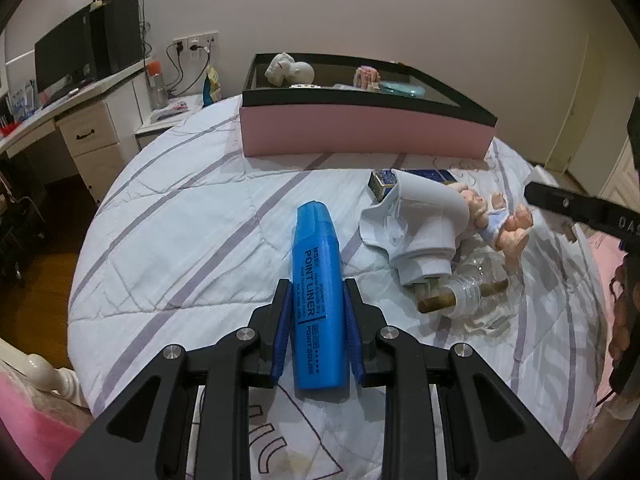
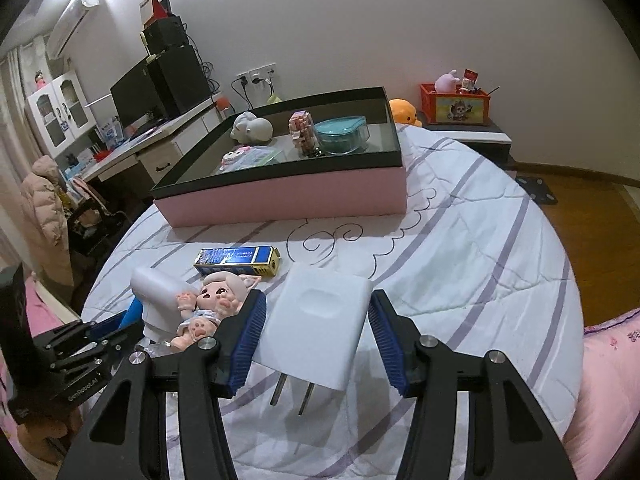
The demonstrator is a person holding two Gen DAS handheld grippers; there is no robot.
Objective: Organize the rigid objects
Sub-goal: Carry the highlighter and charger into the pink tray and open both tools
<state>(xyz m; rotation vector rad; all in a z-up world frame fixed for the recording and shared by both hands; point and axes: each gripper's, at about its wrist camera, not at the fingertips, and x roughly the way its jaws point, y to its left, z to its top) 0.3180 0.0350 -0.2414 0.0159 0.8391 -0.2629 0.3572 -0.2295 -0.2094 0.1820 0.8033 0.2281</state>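
A blue highlighter (image 1: 318, 300) is being clamped between the pads of the left gripper (image 1: 316, 312), its cap pointing toward the pink box (image 1: 366, 134) at the far side of the quilt (image 1: 192, 240). A white plug adapter (image 2: 318, 326) is being framed by the spread fingers of the right gripper (image 2: 318, 340); the left pad is touching it, the right standing just clear. A doll (image 2: 212, 308) and a blue carton (image 2: 236, 261) are being left lying nearby.

The spray head (image 1: 416, 224) hides most of the doll (image 1: 496, 220) and clear bottle (image 1: 484, 296)
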